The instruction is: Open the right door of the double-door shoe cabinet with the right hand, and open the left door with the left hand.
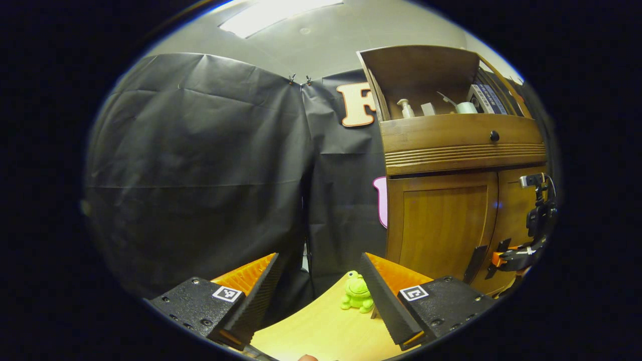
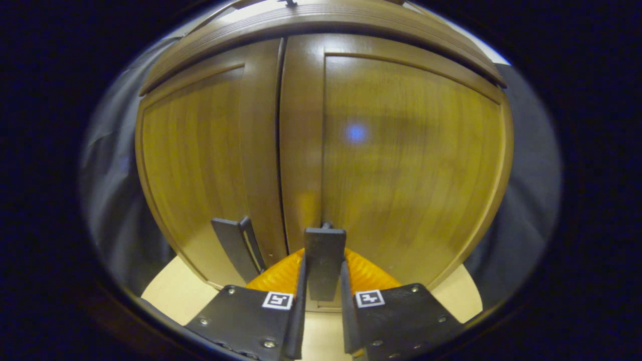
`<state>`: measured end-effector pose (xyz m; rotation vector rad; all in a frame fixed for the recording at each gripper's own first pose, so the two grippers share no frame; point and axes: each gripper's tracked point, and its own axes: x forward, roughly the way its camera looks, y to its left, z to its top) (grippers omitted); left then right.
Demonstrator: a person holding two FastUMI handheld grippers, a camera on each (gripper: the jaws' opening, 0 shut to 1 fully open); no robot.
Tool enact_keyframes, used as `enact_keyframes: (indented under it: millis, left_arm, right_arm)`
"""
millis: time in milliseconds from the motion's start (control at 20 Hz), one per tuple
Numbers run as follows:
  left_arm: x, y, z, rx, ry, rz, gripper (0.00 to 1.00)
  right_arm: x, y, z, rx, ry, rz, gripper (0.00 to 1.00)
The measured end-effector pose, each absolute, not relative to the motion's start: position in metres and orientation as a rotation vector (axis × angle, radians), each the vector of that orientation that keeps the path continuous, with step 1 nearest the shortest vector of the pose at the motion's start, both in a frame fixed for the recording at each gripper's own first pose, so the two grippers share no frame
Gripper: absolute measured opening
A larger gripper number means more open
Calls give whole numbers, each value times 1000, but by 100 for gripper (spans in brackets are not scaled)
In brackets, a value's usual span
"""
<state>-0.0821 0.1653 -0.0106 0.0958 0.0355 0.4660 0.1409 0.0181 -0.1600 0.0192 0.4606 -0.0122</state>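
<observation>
The shoe cabinet (image 2: pixel 321 140) is seen standing on the tabletop (image 1: pixel 321 326) with both doors closed; no legible writing is made out on it. The right door's handle (image 2: pixel 325 260) is clamped between the right gripper's (image 2: pixel 323 296) jaws. The left gripper (image 1: pixel 321 296) is held with jaws wide apart, the cabinet far right of it, a green frog toy (image 1: pixel 357 293) between them.

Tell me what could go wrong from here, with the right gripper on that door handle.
The right gripper clamps only the lower part of the right door's dark flat handle, so it might slip off when pulled. The left gripper hangs open, aimed away from the brown wooden cabinet's left door; the small green frog toy could be knocked.
</observation>
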Motion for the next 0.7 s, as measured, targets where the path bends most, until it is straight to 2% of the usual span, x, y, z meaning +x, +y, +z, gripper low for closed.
enact_keyframes:
  millis: [100,150,700]
  left_arm:
    - [-78,162,-10,85,32,451,98]
    - [-78,159,-11,84,32,440,98]
    - [-51,108,-14,55,28,242,97]
  right_arm:
    - [142,16,-161,13,462,-11,31]
    - [140,16,-161,18,467,-9,26]
    - [78,-1,-157,40,459,-37,25]
